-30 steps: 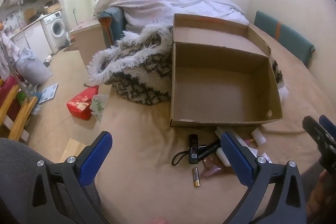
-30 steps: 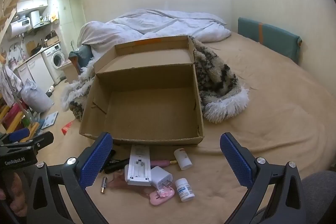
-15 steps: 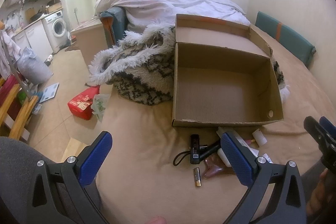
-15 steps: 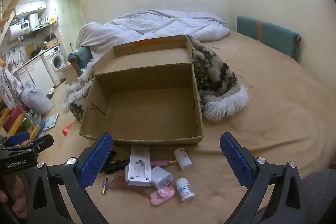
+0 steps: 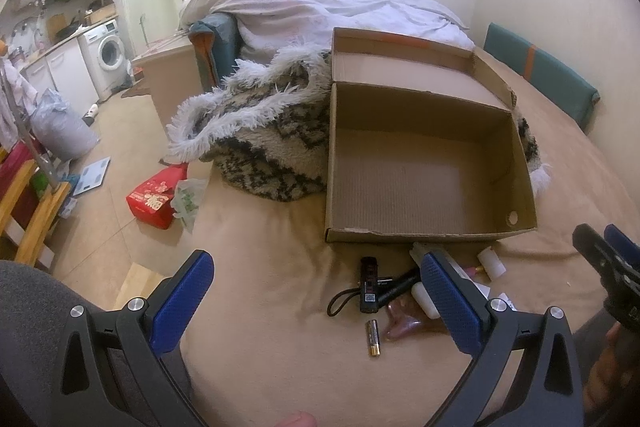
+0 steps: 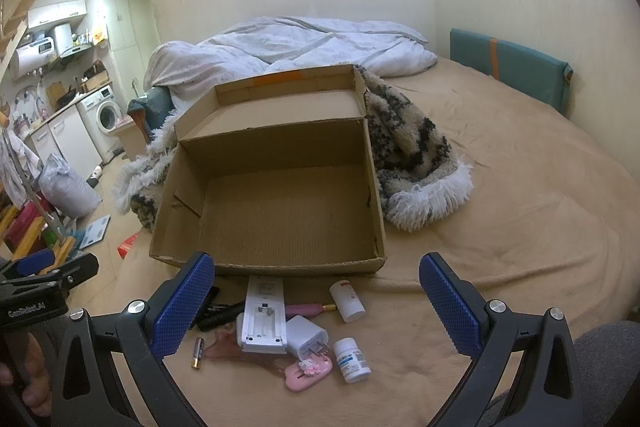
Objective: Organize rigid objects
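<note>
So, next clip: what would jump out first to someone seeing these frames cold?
The big open cardboard box in the middle of the tan bed, with nothing inside it. Right in front of its near wall lies a small clutter: a white remote face down, a white charger plug, two white pill bottles, a pink clip and a battery. Both grippers, left and right, hover open and hold nothing.

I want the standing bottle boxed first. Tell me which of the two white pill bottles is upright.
The small white bottle with the blue label, beside the pink clip, stands upright. The other white bottle, closer to the cardboard box, lies on its side.
</note>
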